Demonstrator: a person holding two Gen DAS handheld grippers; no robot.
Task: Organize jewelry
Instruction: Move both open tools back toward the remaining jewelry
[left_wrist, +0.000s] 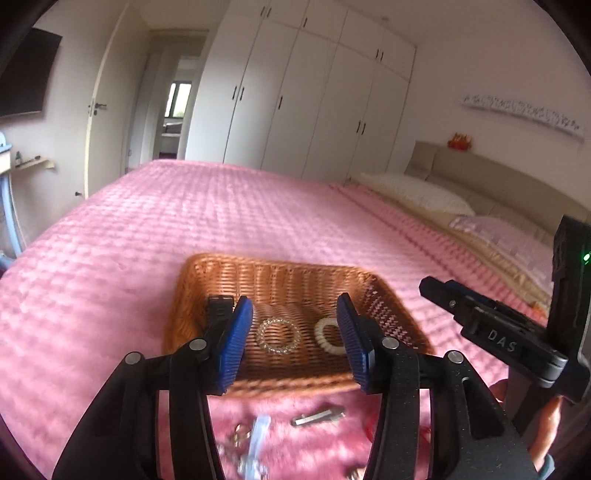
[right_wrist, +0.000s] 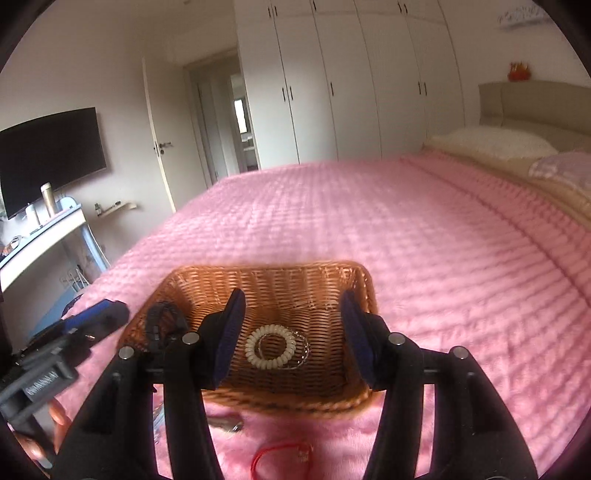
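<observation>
A brown wicker basket (left_wrist: 280, 277) sits on the pink bedspread. Inside it lie a clear beaded bracelet (left_wrist: 279, 336) and a cream spiral hair tie (left_wrist: 327, 338). My left gripper (left_wrist: 293, 343) hovers over the basket's near side, open, with nothing between its blue pads. In the right wrist view, the basket (right_wrist: 258, 275) holds the spiral hair tie (right_wrist: 270, 350) on top of a thin bracelet (right_wrist: 302, 350). My right gripper (right_wrist: 293, 339) is open and empty above them. Loose on the bed before the basket lie a metal clip (left_wrist: 318, 415), silver trinkets (left_wrist: 245, 441) and a red cord bracelet (right_wrist: 280, 456).
The right gripper's body (left_wrist: 487, 325) shows beside the basket in the left wrist view, the left one (right_wrist: 70, 336) in the right wrist view. Pillows (left_wrist: 417, 194) and a headboard (left_wrist: 498, 170) lie far right. A desk (right_wrist: 40, 240) stands left of the bed, white wardrobes (left_wrist: 314, 92) behind.
</observation>
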